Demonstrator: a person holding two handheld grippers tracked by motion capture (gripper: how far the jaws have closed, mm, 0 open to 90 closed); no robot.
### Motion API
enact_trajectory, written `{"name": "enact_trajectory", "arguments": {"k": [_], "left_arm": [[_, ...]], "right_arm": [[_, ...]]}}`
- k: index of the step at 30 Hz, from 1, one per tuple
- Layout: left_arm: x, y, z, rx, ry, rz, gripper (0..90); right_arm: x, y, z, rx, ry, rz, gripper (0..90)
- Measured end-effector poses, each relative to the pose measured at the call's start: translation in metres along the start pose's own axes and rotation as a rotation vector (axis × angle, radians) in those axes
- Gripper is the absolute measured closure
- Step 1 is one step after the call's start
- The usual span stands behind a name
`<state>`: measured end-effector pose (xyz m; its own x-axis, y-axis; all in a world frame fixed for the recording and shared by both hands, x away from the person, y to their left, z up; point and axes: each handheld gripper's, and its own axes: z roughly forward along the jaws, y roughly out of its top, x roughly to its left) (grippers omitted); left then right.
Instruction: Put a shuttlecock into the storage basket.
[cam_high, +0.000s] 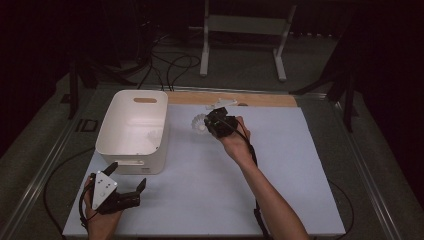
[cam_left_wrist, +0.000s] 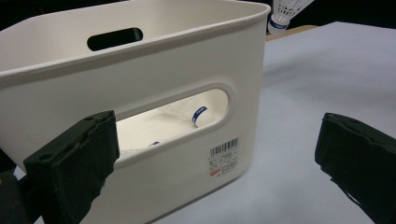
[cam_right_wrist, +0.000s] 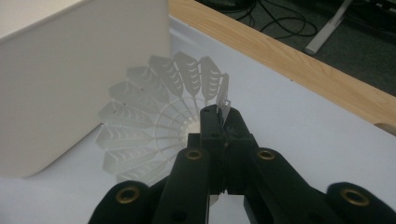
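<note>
Right tongs (cam_high: 214, 123), held above the middle of the worktop (cam_high: 280, 190) toward its far edge: jaws closed on the skirt rim of a white plastic shuttlecock (cam_high: 200, 122). In the right gripper view the two black jaws meet on one vane at the right side of the shuttlecock (cam_right_wrist: 154, 121), whose open skirt faces the camera; the cork end is not visible there. The shuttlecock hangs clear of the worktop, just beside the right wall of the white plastic bin (cam_high: 107, 135), near the bin's far right corner and outside it.

White bin, standing upright near the worktop's left edge, with a slot handle in its far wall and another in its near wall. Through the near slot, in the left gripper view, a second shuttlecock (cam_left_wrist: 198, 112) with a blue band lies inside the bin (cam_left_wrist: 187, 60); a barcode label (cam_left_wrist: 223, 156) sits on the near wall below the slot.

Left tongs (cam_high: 127, 181), at the near left corner of the worktop, just in front of the bin: jaws spread wide, nothing between them, pointing toward the bin's near wall. The grey three-cornered plate rides on top.

Wooden strip (cam_high: 260, 99) along the far edge of the worktop, behind the held shuttlecock; small white items lie on it, too blurred to identify.
</note>
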<state>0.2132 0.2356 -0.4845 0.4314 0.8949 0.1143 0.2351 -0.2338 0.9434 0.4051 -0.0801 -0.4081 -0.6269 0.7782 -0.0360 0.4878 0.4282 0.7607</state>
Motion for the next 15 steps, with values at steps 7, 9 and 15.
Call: {"name": "enact_trajectory", "arguments": {"k": [7,9,15], "left_arm": [[-0.0003,-0.0001,0.0003,-0.002,0.001,-0.002,0.2],[-0.0003,-0.0001,0.0003,-0.002,0.0,-0.002,0.2],[-0.0003,0.0,0.0002,0.0,0.001,-0.001,0.2]], "right_arm": [[0.0003,0.0014,-0.0022,-0.009,-0.002,0.002,89.3],[0.0006,0.0015,-0.0025,-0.01,-0.003,0.006,89.3],[0.0016,0.0031,-0.0047,-0.016,0.002,0.0,89.3]]}}
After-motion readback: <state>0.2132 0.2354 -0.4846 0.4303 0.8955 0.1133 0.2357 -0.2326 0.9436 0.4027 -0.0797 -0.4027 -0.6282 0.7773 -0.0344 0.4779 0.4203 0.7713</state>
